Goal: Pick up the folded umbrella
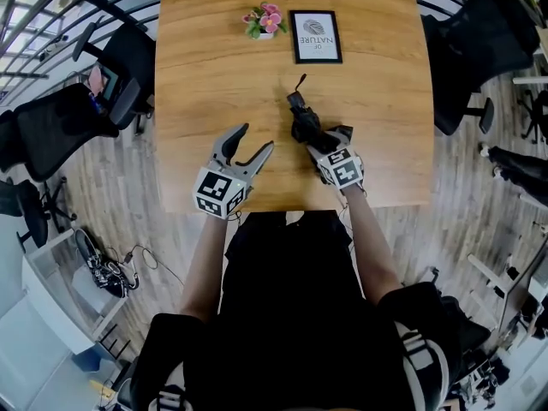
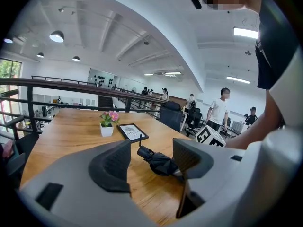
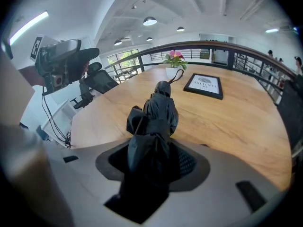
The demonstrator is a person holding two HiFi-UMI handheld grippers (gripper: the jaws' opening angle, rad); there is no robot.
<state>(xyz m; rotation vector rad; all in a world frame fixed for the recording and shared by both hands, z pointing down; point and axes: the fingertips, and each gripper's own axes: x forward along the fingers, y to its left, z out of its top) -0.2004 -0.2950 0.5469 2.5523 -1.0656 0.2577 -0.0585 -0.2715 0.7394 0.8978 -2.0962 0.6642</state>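
Observation:
The folded black umbrella [image 1: 304, 120] lies on the wooden table [image 1: 205, 84], its strap end pointing at the far side. My right gripper [image 1: 324, 141] is shut on its near end. In the right gripper view the dark fabric [image 3: 161, 110] fills the gap between both pads of the right gripper [image 3: 154, 155]. My left gripper [image 1: 254, 142] stands open to the left of the umbrella, above the table's near edge, with nothing between its fingers. Past the left gripper [image 2: 151, 155], the left gripper view shows the umbrella [image 2: 158, 161] lying on the wood.
A small pot of pink flowers [image 1: 265, 20] and a framed print [image 1: 315, 36] stand at the far side of the table. Black office chairs [image 1: 479, 50] flank the table, another chair [image 1: 68, 118] at the left. People [image 2: 218, 110] stand far behind.

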